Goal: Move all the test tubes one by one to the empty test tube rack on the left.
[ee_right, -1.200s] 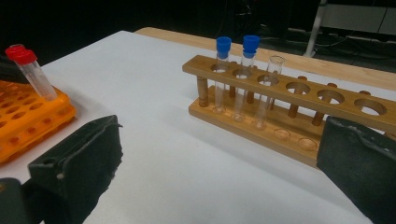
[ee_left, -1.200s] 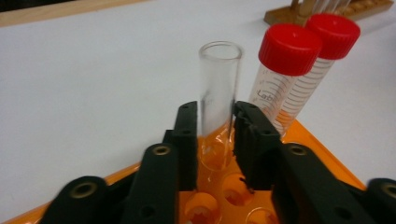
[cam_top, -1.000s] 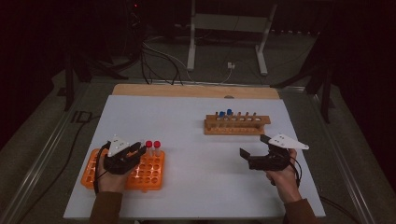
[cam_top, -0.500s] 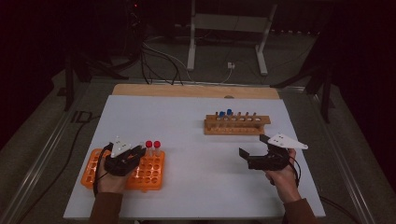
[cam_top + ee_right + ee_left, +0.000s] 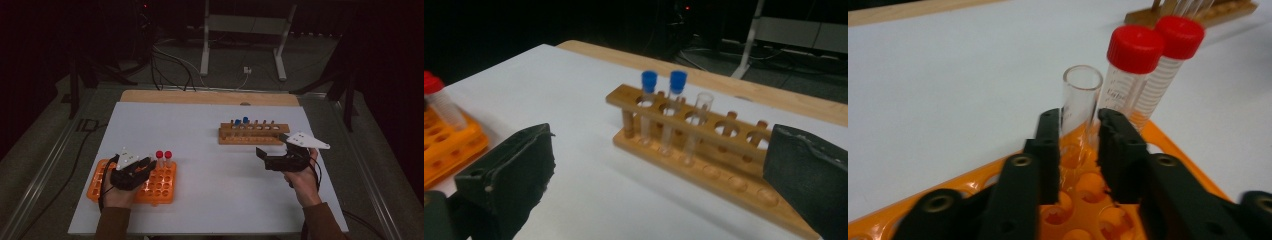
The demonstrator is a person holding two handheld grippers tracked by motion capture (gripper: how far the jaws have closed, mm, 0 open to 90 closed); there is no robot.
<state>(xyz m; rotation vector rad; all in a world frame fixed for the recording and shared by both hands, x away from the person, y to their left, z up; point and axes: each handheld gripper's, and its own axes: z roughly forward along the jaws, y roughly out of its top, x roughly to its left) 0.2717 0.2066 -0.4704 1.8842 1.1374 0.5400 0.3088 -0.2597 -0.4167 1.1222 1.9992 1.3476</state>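
The left tongs (image 5: 1079, 145) are closed on a clear uncapped glass tube (image 5: 1079, 100) standing in the orange plastic rack (image 5: 1168, 150), two red-capped tubes (image 5: 1135, 50) just beyond, while the right tongs (image 5: 272, 159) hang wide open and empty, a wooden tube rack (image 5: 704, 145) ahead on the white desk (image 5: 215, 150).
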